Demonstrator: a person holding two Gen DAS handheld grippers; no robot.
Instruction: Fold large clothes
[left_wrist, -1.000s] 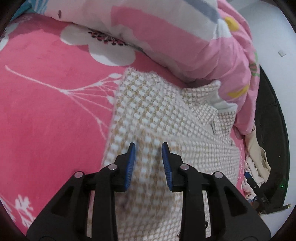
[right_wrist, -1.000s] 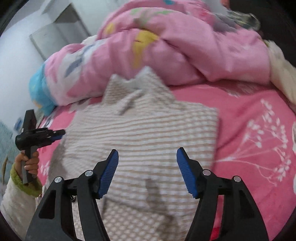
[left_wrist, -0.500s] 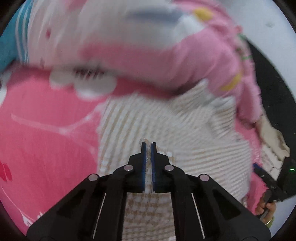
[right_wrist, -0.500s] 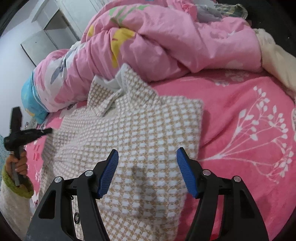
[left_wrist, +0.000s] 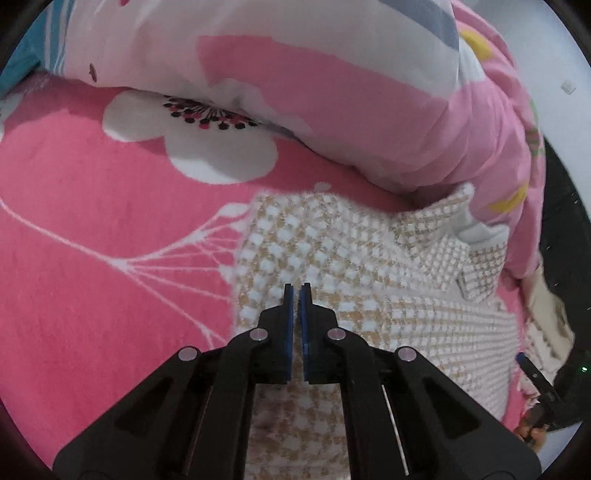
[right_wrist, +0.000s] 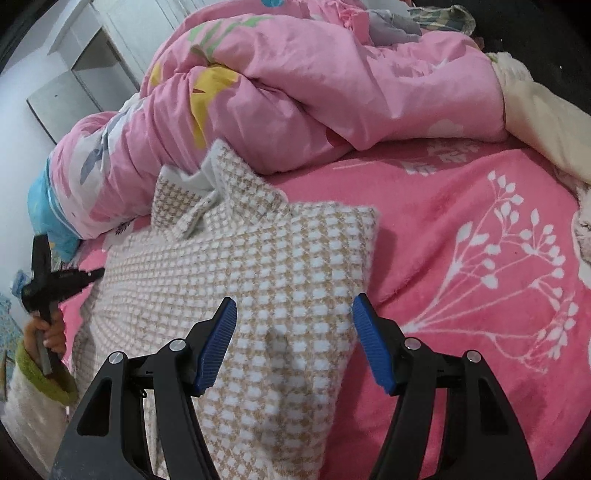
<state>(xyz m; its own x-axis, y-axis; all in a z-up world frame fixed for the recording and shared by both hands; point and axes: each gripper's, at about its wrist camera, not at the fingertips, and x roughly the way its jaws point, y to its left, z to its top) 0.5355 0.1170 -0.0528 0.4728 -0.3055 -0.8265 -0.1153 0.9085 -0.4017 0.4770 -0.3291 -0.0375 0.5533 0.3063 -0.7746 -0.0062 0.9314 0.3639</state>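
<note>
A white and tan checked shirt (left_wrist: 369, 266) lies spread on the pink flowered sheet (left_wrist: 92, 258), collar toward the duvet. My left gripper (left_wrist: 296, 291) hovers over the shirt's left part with its blue pads shut; I see no cloth pinched between them. In the right wrist view the left gripper (right_wrist: 98, 274) shows at the shirt's left edge, held by a hand. My right gripper (right_wrist: 295, 300) stands open above the shirt (right_wrist: 258, 258) near its right edge, nothing between the pads.
A bunched pink duvet (right_wrist: 332, 85) lies just behind the collar. A cream blanket (right_wrist: 535, 122) sits at the far right and a blue pillow (right_wrist: 40, 199) at the left. White cabinets (right_wrist: 74, 74) stand beyond the bed. Bare sheet (right_wrist: 480, 221) stretches right of the shirt.
The left jaws went from open to shut and the left gripper swung quickly over the shirt. The right gripper drifted slightly toward the shirt's right edge, still open.
</note>
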